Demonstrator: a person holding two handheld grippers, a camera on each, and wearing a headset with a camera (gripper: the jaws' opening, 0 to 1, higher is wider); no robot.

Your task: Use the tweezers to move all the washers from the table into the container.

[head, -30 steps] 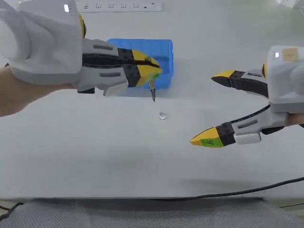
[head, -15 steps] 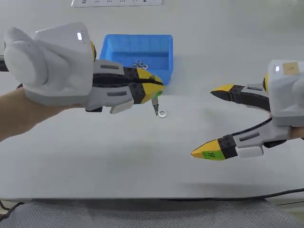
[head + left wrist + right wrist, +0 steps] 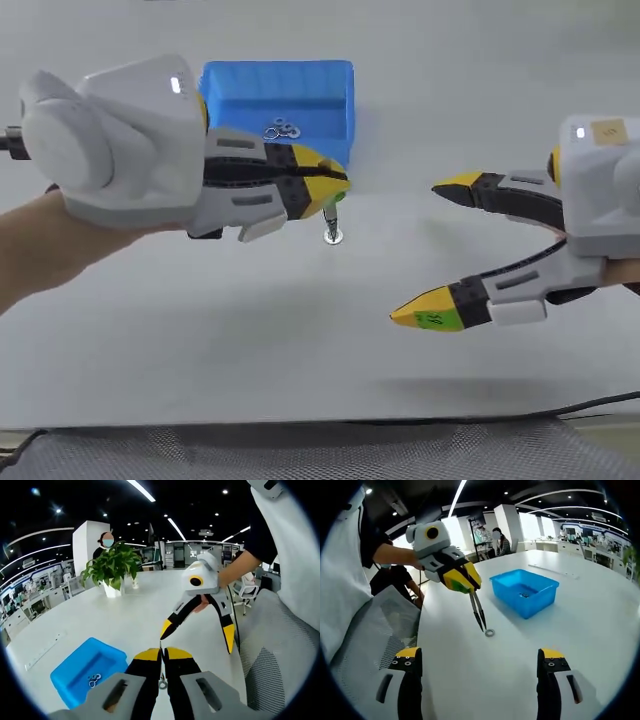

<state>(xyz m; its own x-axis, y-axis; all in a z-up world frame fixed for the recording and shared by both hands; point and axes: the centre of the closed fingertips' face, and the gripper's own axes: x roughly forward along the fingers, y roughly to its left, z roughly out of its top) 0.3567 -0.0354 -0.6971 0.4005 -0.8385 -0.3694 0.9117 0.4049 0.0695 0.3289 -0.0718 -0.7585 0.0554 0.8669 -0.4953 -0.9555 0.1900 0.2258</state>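
My left gripper (image 3: 335,190) is shut on a pair of tweezers (image 3: 329,222) whose tips reach down to a small metal washer (image 3: 334,236) on the white table. In the right gripper view the tweezers (image 3: 477,609) end just beside the washer (image 3: 490,632). A blue container (image 3: 285,92) behind holds several washers (image 3: 282,130). My right gripper (image 3: 447,250) hovers open at the right, with nothing between its fingers. In the left gripper view the washer (image 3: 162,683) shows just past the closed fingertips, with the container (image 3: 85,672) to the left.
A black cable (image 3: 600,403) runs along the table's (image 3: 200,330) near right edge. A grey mesh chair back (image 3: 300,450) lies below the front edge. A potted plant (image 3: 111,570) stands far off on the table.
My left gripper has lowered the tweezers toward the washer, from above and left of it to right at it. The right gripper has held its place, open.
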